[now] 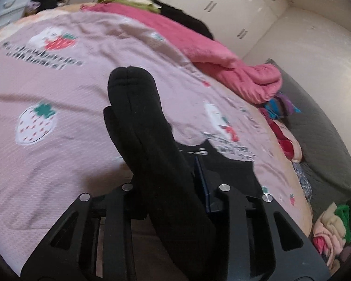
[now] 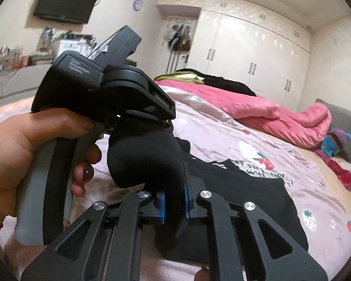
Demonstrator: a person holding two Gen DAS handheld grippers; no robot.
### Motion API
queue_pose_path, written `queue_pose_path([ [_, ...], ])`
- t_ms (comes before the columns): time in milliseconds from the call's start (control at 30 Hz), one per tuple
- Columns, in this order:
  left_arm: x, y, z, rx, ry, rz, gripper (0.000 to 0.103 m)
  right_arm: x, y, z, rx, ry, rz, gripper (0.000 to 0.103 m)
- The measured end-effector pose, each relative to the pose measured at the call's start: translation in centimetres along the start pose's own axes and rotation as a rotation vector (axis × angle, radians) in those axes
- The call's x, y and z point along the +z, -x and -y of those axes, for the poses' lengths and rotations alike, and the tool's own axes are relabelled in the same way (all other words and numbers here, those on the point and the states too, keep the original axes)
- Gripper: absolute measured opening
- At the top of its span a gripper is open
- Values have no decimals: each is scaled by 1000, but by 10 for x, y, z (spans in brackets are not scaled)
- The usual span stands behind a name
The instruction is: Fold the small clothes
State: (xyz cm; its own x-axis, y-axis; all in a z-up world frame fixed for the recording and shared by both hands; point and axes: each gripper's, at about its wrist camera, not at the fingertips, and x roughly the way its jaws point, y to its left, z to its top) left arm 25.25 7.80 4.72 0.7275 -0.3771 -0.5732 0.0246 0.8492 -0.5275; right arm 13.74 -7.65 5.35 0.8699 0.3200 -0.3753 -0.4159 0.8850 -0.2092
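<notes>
A black sock [image 1: 140, 126] is held above the pink strawberry-print bedsheet [image 1: 58, 89]. My left gripper [image 1: 175, 187] is shut on one end of it, and the sock sticks forward and up between its fingers. In the right wrist view the sock [image 2: 147, 154] bends in an arc from the left gripper's jaws down into my right gripper [image 2: 174, 201], which is shut on its other end between blue pads [image 2: 161, 207]. A black garment [image 2: 241, 187] lies flat on the bed just beyond the right gripper; it also shows in the left wrist view [image 1: 229, 164].
A pink blanket [image 1: 222, 53] is bunched along the far side of the bed, with dark and green clothes [image 2: 199, 77] behind it. Colourful clothes [image 1: 334, 224] are piled at the bed's right edge. A grey mattress or sofa [image 1: 320, 135] and white wardrobes [image 2: 257, 53] stand beyond.
</notes>
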Motion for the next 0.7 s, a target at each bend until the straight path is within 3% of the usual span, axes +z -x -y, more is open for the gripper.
queue_pose_path([
  [333,-6,-20,68,-60,-143,-24,24,-17,16,54,-75,-168,-1,9],
  [567,-8,-53,103,-106,-169,-66,24,-26,22,97,-100,-302,-4,9],
  [700,-12,-78,124,-98,-178,-110,25,-37,21,127,-77,-446,-38,9],
])
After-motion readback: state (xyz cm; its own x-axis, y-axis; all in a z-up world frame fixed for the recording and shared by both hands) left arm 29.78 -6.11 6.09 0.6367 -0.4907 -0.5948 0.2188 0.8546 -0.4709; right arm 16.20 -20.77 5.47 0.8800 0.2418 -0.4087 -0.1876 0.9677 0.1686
